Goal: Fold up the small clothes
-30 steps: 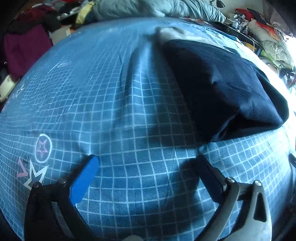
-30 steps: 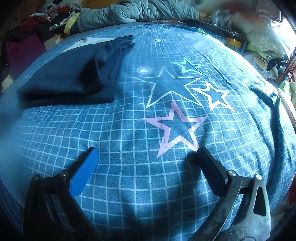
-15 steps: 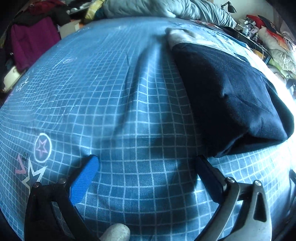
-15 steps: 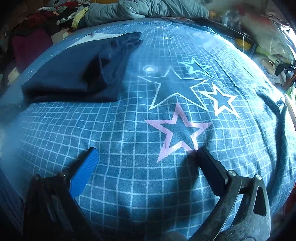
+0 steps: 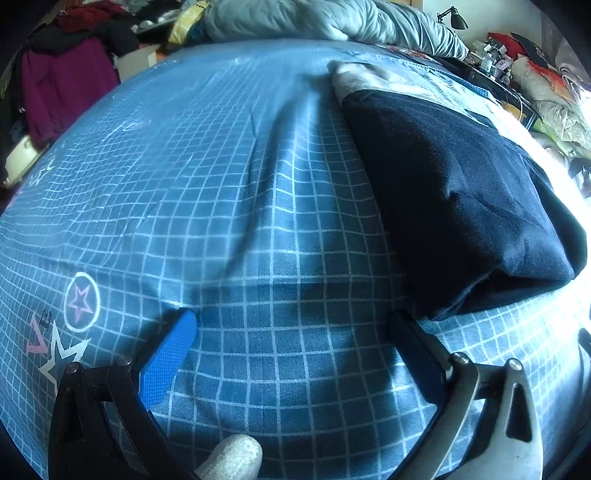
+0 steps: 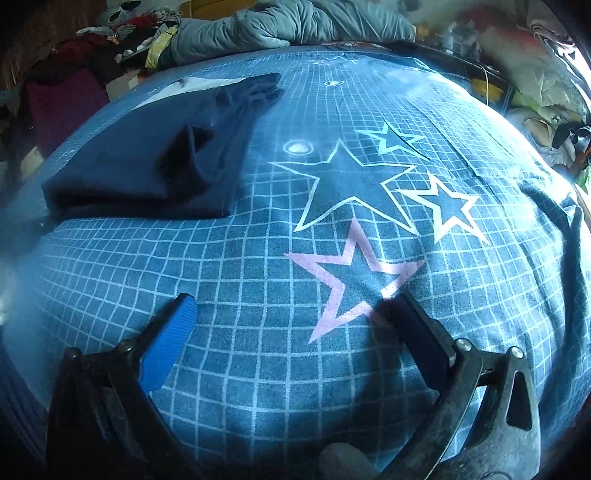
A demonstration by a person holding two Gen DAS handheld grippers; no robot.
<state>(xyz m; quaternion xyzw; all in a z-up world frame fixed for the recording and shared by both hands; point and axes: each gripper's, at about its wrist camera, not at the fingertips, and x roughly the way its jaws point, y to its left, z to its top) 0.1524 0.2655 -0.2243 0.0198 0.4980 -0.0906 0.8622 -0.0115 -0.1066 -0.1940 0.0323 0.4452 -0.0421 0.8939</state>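
1. Nearest us, left gripper (image 5: 291,325): jaws wide apart, nothing between them, low over the bed sheet (image 5: 221,192). A gloved fingertip (image 5: 231,461) shows at the bottom edge of the left wrist view.
2. Right gripper (image 6: 291,306): jaws also spread, empty, over the pink star print (image 6: 354,273) on the sheet.
3. Dark navy garment (image 5: 454,192) lies just past the left gripper's right finger, on the sheet's middle; in the right wrist view it sits toward the far left (image 6: 147,166).
4. We judge it mostly folded: compact block, layered edge facing us, but one bunched end (image 6: 255,88) at the far side looks loose.
5. Left to do, we think: tidy that end, maybe one more fold.
6. A pale cloth (image 5: 354,74) peeks out beyond the garment; we can't tell what it is.
7. Far edge: grey quilt (image 5: 332,18), clutter.
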